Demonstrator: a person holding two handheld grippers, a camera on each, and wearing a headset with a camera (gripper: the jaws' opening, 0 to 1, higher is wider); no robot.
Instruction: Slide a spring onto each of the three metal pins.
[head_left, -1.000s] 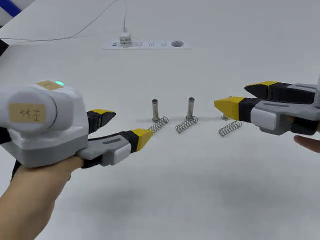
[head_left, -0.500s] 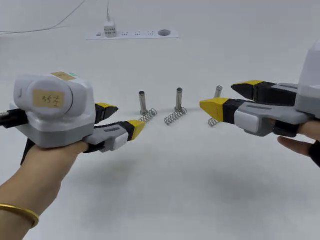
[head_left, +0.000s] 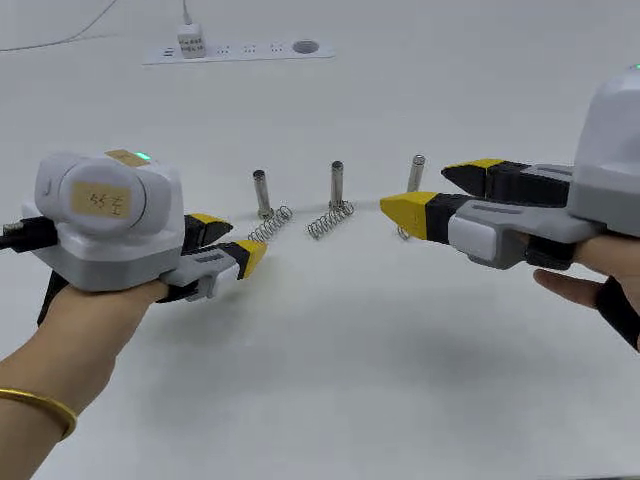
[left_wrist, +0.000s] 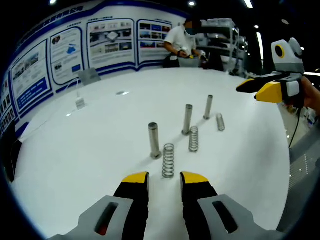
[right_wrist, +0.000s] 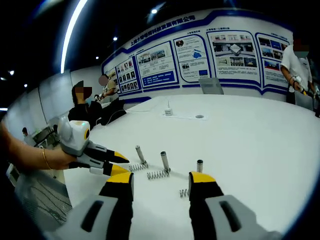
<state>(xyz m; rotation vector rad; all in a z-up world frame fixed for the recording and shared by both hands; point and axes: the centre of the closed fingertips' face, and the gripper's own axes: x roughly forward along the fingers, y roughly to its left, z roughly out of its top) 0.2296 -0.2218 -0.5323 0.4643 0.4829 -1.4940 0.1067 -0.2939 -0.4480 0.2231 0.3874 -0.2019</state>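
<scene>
Table: white top is holding everything; a power strip is lying at the far edge.
Pins: three metal pins are standing up in a row, all bare.
Springs: three springs are lying flat, one by each pin's foot.
Left gripper: jaws are gaping a little, gripping nothing, pointing at the nearest spring.
Right gripper: jaws are gaping wide, gripping nothing, floating near the end pin.

I list from my feed: white bench; power strip at far edge; curved wall of blue-trimmed posters; dark ceiling, strip light; seated person beyond
</scene>
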